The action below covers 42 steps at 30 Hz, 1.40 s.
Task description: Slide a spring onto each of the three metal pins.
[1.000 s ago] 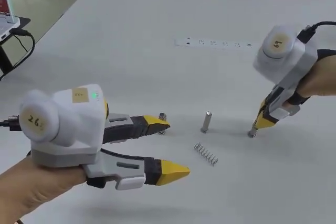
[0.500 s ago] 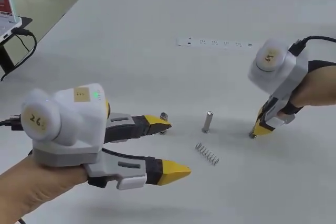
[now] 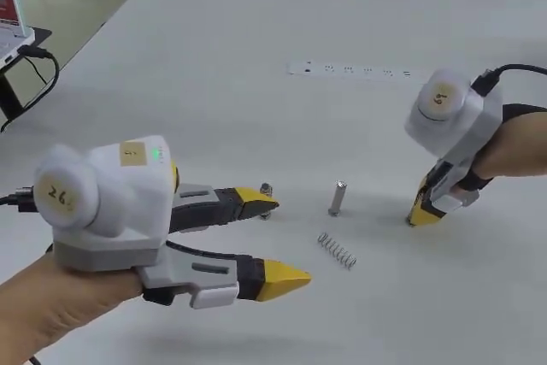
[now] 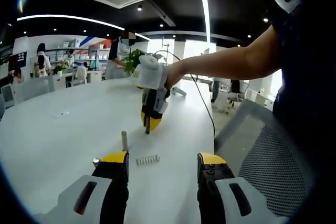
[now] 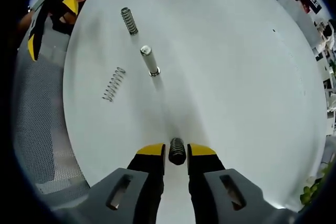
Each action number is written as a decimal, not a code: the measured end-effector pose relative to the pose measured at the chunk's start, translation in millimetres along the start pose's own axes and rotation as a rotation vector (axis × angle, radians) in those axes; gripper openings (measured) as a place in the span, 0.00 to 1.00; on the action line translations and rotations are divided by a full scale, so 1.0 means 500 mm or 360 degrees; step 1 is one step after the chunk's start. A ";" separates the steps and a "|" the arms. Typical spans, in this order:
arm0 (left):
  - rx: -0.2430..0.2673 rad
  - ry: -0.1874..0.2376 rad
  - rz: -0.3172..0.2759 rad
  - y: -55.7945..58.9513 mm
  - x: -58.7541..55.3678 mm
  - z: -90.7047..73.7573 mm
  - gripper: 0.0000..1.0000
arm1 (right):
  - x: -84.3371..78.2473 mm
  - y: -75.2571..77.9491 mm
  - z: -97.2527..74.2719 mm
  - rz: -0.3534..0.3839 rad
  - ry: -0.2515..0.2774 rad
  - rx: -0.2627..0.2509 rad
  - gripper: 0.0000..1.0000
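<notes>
Since a second before, the right gripper (image 3: 423, 213) had sunk slightly in the head view, its tips now hiding the foot of the pin beneath. The left gripper (image 3: 272, 238) hung wide open and empty, with a bare pin (image 3: 338, 198) and a loose spring (image 3: 336, 250) on the table (image 3: 214, 57) between the two. From the left gripper view, the loose spring lay just ahead between the spread jaws. From the right gripper view, the jaws stood narrowly closed on a held spring (image 5: 177, 151) on its pin; farther off stood a sprung pin (image 5: 128, 20).
</notes>
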<state>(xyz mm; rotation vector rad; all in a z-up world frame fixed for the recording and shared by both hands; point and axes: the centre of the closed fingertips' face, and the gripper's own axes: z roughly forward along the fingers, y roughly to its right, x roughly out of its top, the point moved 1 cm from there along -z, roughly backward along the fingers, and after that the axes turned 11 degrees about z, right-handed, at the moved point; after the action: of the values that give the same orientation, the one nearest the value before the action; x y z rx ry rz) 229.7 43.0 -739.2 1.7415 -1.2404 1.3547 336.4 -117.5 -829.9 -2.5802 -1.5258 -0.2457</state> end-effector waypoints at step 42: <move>-0.0019 -0.0005 0.0020 0.013 0.007 -0.003 0.47 | -0.055 -0.059 -0.053 0.0185 0.0314 -0.0050 0.25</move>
<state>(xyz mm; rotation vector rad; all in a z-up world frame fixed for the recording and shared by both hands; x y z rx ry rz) 223.5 40.7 -735.8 1.7311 -1.2608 1.3495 295.6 -132.2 -808.8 -2.5685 -1.3104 -0.4978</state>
